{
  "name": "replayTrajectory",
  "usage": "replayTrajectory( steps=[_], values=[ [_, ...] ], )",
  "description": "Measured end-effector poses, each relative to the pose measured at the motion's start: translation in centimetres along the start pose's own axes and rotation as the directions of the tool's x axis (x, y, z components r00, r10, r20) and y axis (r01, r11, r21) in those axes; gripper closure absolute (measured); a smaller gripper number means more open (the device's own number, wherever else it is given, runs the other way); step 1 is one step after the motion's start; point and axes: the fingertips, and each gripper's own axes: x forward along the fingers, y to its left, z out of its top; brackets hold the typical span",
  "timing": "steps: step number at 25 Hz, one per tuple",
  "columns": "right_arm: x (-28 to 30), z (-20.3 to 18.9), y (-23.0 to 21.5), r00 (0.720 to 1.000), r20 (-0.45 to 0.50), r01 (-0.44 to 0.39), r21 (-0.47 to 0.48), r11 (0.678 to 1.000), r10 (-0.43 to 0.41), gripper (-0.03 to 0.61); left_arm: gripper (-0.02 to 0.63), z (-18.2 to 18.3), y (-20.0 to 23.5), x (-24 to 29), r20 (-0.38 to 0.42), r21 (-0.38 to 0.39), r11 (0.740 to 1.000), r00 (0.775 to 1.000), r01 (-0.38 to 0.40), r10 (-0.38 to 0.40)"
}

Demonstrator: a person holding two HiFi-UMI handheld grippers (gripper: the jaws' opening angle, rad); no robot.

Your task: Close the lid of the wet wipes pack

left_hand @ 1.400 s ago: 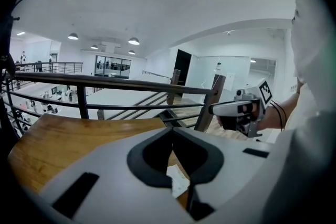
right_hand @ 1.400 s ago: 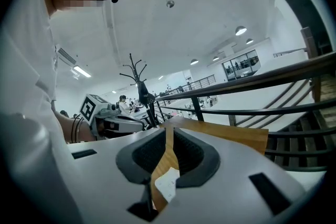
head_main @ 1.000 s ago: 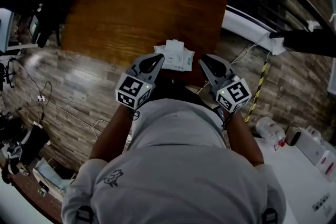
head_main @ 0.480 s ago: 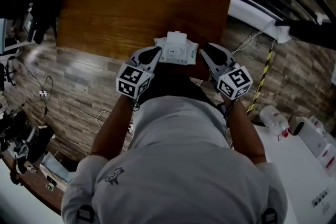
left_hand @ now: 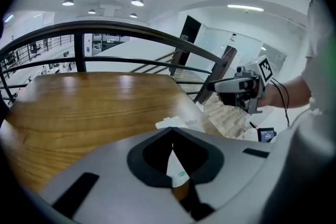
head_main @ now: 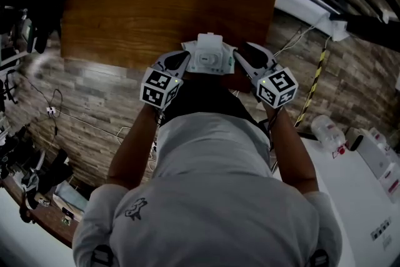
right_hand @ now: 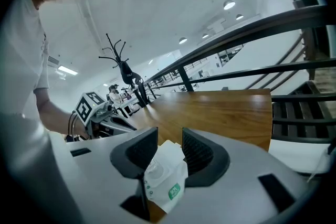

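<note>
Left gripper (left_hand: 171,136) jaws pinched together on the edge of the wet wipes pack (head_main: 209,57). Right gripper (right_hand: 169,138) jaws have just been opening: apart now, with the pack's other end loose between them. Pack sits between both grippers at the wooden table's (head_main: 169,3) near edge.

Wet wipes pack (head_main: 211,54): lid state unreadable, too small in head view. Left tool (left_hand: 172,132) body hides most of it in its own view. Surface (head_main: 156,9) far edge cropped; near edge behind person's torso (head_main: 212,184).
</note>
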Motion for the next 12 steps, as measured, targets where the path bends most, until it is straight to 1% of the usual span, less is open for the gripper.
replayTrajectory(
  steps=[3,7,12],
  values=[
    [0.7,-1.0,-1.2,0.999,-0.033,0.014,0.009,1.0,-0.014,0.432,0.6,-1.2,0.2,1.0,-0.041,0.016,1.0,0.999,0.005,-0.004],
    [1.9,-1.7,-2.2,0.998,-0.064,0.016,0.017,1.0,-0.015,0.412,0.601,-2.3,0.8,2.0,-0.074,-0.013,1.0,0.997,0.013,-0.014],
    [3.7,-3.1,-2.1,0.989,-0.135,-0.047,0.049,0.998,0.053,0.39,0.6,-4.0,0.7,3.3,-0.127,-0.027,0.999,0.991,0.035,-0.038]
  ],
)
